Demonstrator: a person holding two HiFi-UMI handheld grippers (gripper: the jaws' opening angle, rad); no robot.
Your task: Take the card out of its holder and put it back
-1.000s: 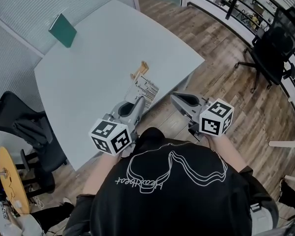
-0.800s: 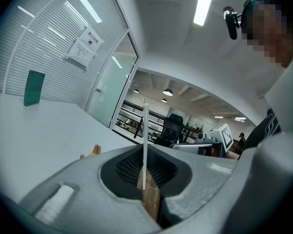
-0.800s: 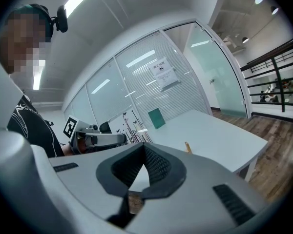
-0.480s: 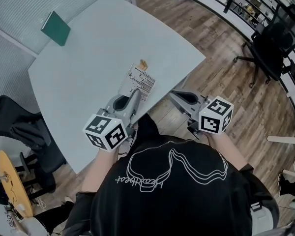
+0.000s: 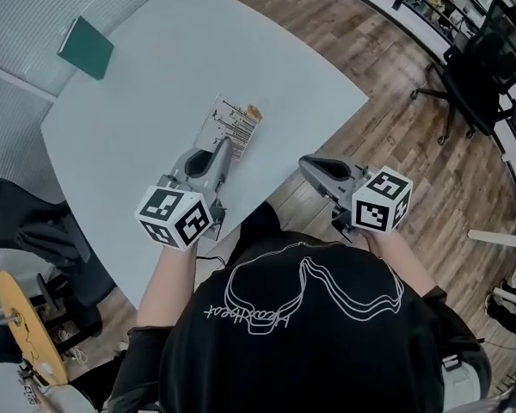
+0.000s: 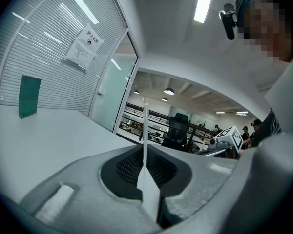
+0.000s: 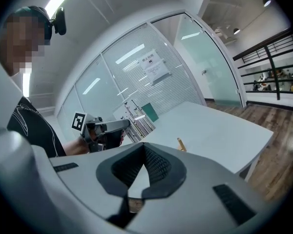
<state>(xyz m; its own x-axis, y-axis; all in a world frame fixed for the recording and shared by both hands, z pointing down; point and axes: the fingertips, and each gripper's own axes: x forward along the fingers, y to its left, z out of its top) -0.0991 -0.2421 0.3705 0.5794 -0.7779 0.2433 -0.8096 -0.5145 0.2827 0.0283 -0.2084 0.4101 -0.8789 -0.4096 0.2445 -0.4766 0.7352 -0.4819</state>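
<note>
The left gripper [image 5: 221, 151] is clamping the card [image 5: 230, 126] by its edge, holding it clear of the holder [image 5: 254, 111], likely for slotting back; the right gripper [image 5: 313, 165] is hanging beside the table [image 5: 155, 84], jaws together, empty

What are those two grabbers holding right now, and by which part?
The left gripper pinches the card by its near edge; the right gripper is shut on nothing.

card [image 5: 230, 126]: print too small to read, edge-on in left gripper view | holder [image 5: 254, 111]: only a tip shows past the card, frame centre | wall notice [image 6: 83, 48], upper left: text illegible | black chair [image 5: 490, 67]: cut by right edge
</note>
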